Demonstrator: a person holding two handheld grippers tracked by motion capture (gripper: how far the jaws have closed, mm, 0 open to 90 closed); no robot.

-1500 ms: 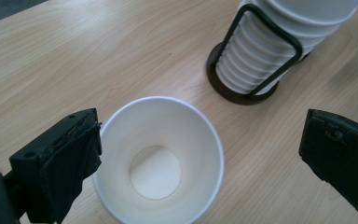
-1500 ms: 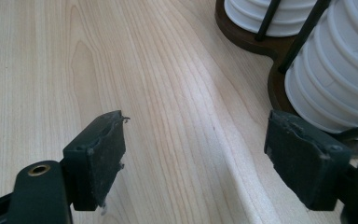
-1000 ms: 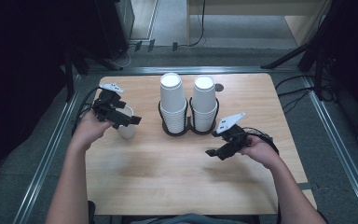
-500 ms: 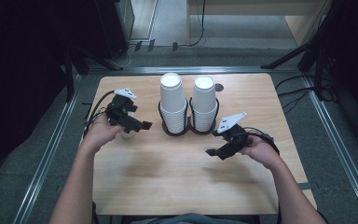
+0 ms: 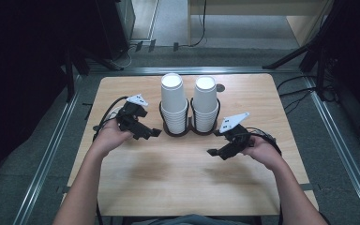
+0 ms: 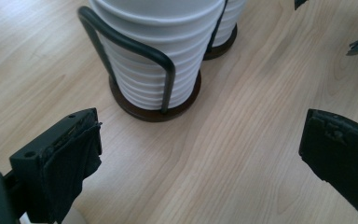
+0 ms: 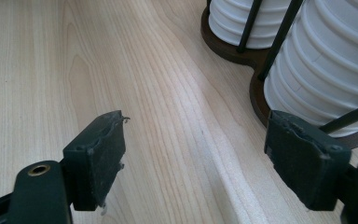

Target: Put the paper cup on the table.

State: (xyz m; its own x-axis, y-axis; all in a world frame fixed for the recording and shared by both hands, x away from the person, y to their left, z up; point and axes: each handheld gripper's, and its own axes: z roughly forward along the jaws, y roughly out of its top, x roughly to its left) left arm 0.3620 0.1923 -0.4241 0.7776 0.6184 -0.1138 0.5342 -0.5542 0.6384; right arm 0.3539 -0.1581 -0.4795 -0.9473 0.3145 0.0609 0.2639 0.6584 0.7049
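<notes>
Dark floor and metal rails frame a pale wooden table (image 5: 178, 178) carrying two stacks of white paper cups.

Both stacks — left stack (image 5: 173, 104) and right stack (image 5: 205, 104) — stand nested in a dark wire holder (image 5: 187, 132) at the table's middle, toward the far edge. The left tool (image 5: 155, 133) hovers just beside the left stack, its jaws wide apart and empty; the right tool (image 5: 212, 152) sits near the right stack, also spread and holding nothing. Paper cups look light, thin-walled and easily crushed, and nested ones likely cling — so a gentle pinch on the top cup's wall near its stiffer end seems wisest, lifting straight up clear of the wires.
</notes>
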